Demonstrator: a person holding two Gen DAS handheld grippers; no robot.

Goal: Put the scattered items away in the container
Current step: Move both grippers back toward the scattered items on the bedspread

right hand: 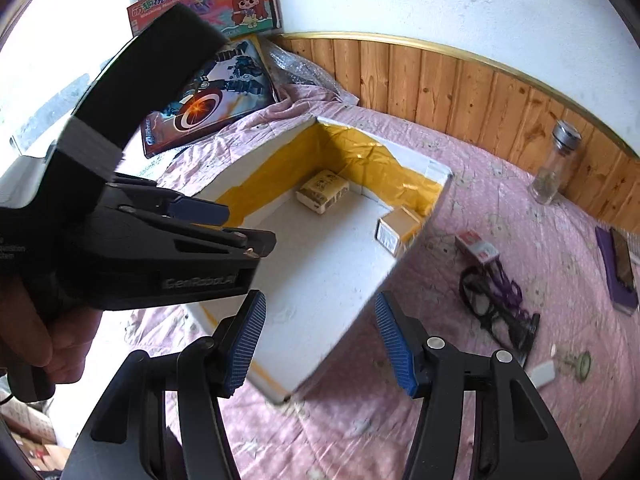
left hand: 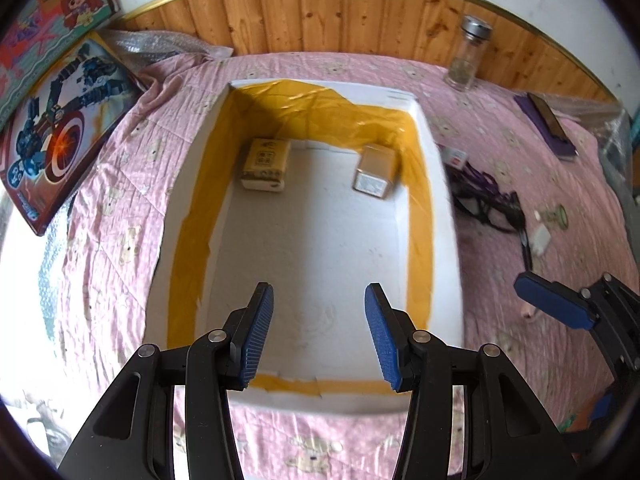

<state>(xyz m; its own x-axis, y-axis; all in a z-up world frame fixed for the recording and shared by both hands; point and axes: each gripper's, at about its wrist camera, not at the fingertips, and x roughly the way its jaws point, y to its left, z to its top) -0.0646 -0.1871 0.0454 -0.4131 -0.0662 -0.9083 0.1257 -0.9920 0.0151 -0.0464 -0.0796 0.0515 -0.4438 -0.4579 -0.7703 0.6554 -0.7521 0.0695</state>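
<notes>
- Bed (left hand: 500, 152) under a pink quilted cover, set against pine wainscot and a white wall.
- White foam container (left hand: 440, 216) lying open-topped mid-bed, yellow tape lining its inner walls, likely placed central for easy reach from both sides.
- Inside, at the far wall: tissue pack (left hand: 265, 164) in the left corner, small tin box (left hand: 376, 172) tipped in the right corner; rest of floor bare.
- Left gripper (left hand: 319, 334) over the near rim, jaws wide, holding nothing.
- Right gripper (right hand: 320, 344) above the container's near right corner, jaws wide, empty too.
- Not yet tidied, right of the container: red-and-white carton (right hand: 478, 248) close by, glasses (right hand: 496, 308), white charger (right hand: 542, 372).
- Further out: glass jar (right hand: 554, 168) upright by the wainscot, purple notebook (right hand: 618, 272), toy boxes (left hand: 52, 128) at left.
</notes>
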